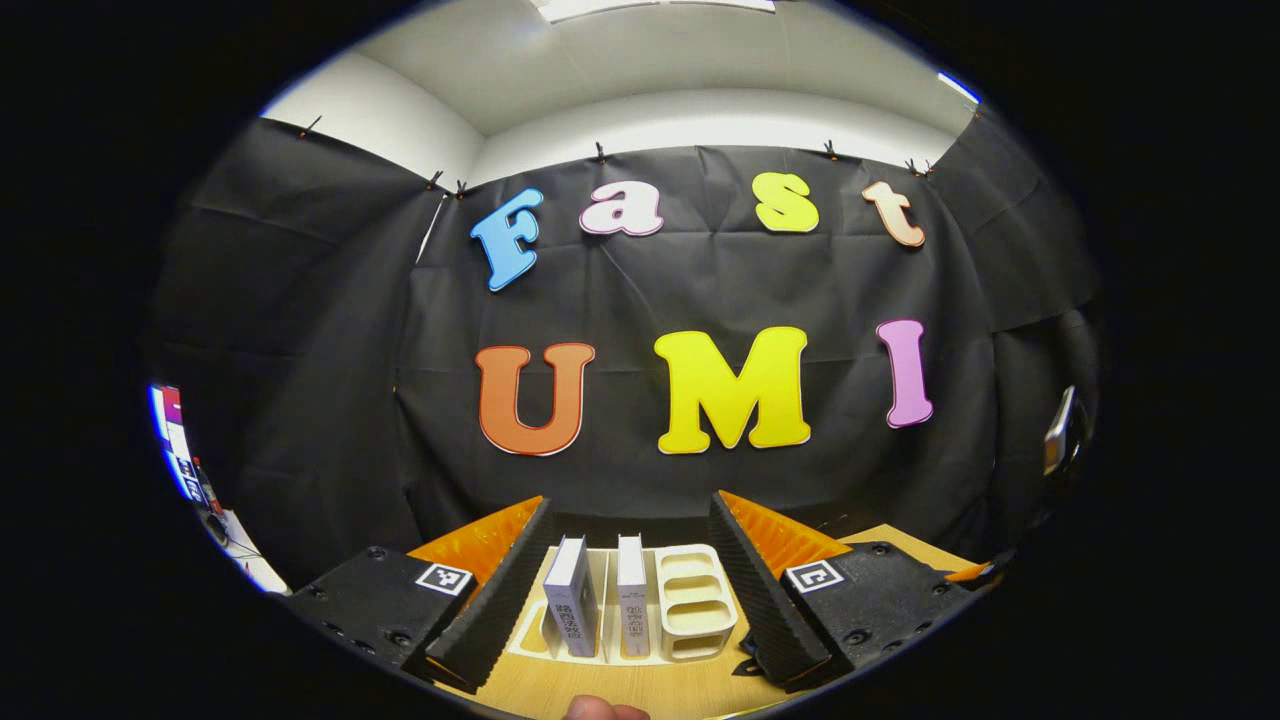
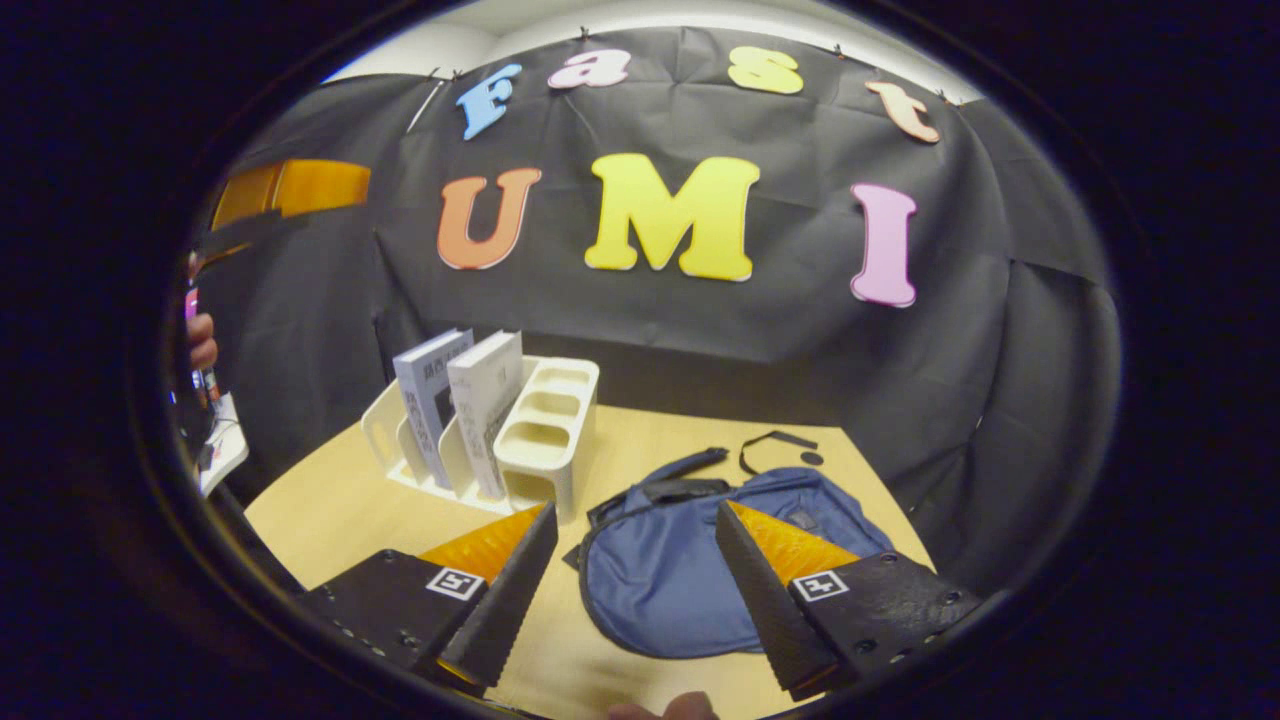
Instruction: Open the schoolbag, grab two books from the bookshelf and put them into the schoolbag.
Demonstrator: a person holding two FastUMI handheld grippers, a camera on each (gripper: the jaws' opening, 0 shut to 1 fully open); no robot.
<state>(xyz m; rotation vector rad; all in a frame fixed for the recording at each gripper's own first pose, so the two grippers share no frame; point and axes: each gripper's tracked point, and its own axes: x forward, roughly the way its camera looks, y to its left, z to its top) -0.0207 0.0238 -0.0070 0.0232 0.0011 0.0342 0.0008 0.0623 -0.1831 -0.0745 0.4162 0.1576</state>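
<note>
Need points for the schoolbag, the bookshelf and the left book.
schoolbag (image 2: 680, 580): right gripper view, front panel.
bookshelf (image 2: 548, 440): right gripper view, end compartments.
left book (image 1: 570, 595): left gripper view, spine.

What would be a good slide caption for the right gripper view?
Open right claw hovers over the flat blue fabric schoolbag on the wooden table, beside a cream plastic bookshelf holding two upright white books.

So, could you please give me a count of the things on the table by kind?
Books: 2
Bookshelf: 1
Schoolbag: 1
Total: 4
</note>
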